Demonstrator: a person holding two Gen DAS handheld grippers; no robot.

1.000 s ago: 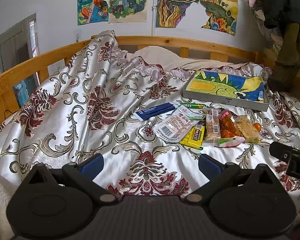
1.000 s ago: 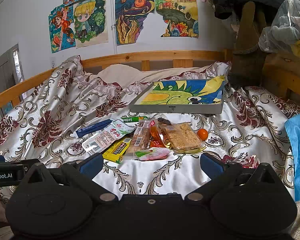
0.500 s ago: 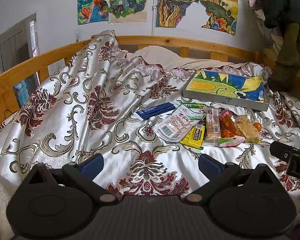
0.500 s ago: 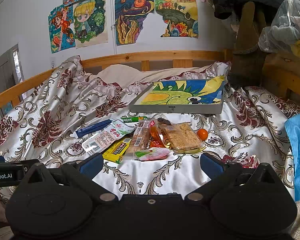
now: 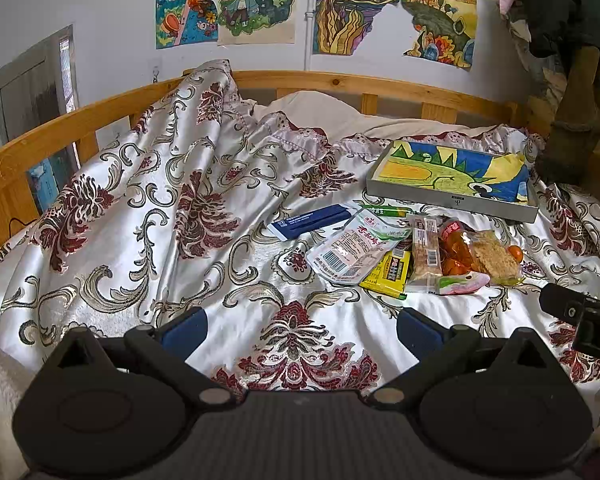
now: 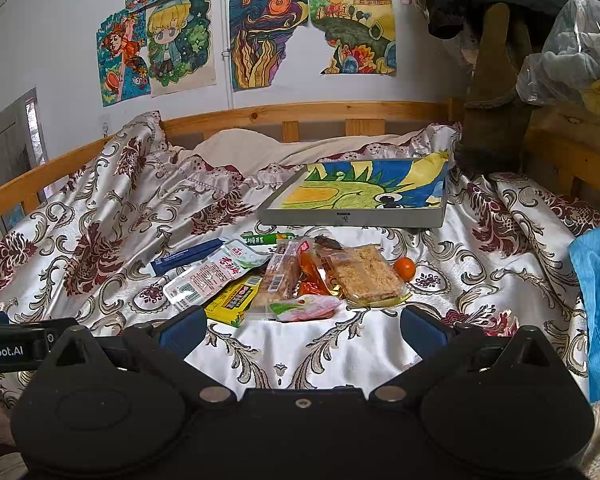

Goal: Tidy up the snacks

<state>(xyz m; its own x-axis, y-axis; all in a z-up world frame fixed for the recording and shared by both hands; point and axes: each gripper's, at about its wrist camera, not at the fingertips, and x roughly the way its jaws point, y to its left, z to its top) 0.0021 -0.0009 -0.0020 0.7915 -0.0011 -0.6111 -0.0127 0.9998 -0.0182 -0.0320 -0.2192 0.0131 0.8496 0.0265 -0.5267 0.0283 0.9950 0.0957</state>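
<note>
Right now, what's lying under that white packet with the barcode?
The white packet overlaps a yellow packet, whose lower end sticks out beneath it. Whatever else lies under it on the bedspread is covered.

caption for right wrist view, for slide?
Open right gripper faces snack pile before a grey tray on the bedspread.

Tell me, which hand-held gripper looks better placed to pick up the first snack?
Probably the right hand-held gripper. It is open, and the snack pile lies straight ahead between its fingers. From the left hand-held gripper, also open, the pile sits off to the right.
</note>
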